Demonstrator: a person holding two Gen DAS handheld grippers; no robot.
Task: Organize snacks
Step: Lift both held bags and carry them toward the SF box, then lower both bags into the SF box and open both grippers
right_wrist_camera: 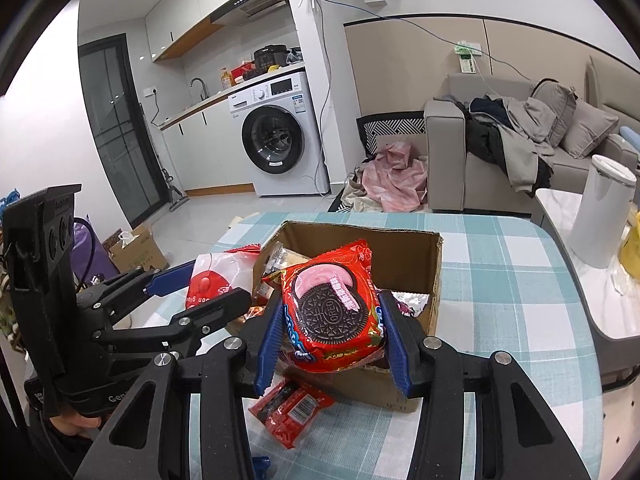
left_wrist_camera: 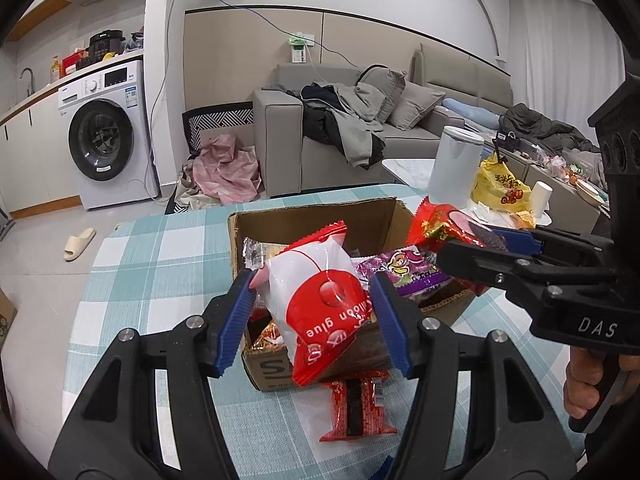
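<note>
Reading "OREO" on the biscuit pictured on the red packet [right_wrist_camera: 334,312]. Showing "glue", upside down, after partly hidden letters on the red-and-white pouch [left_wrist_camera: 320,304]. Bearing white "DAS" on the black gripper body [left_wrist_camera: 596,330]. Remaining print too small or blurred.

Both claws angle downward side by side: left claw [left_wrist_camera: 314,308] clamped on a white-and-red packet, right claw [right_wrist_camera: 330,336] clamped on an Oreo pack, a hand [left_wrist_camera: 592,384] gripping its handle.
</note>
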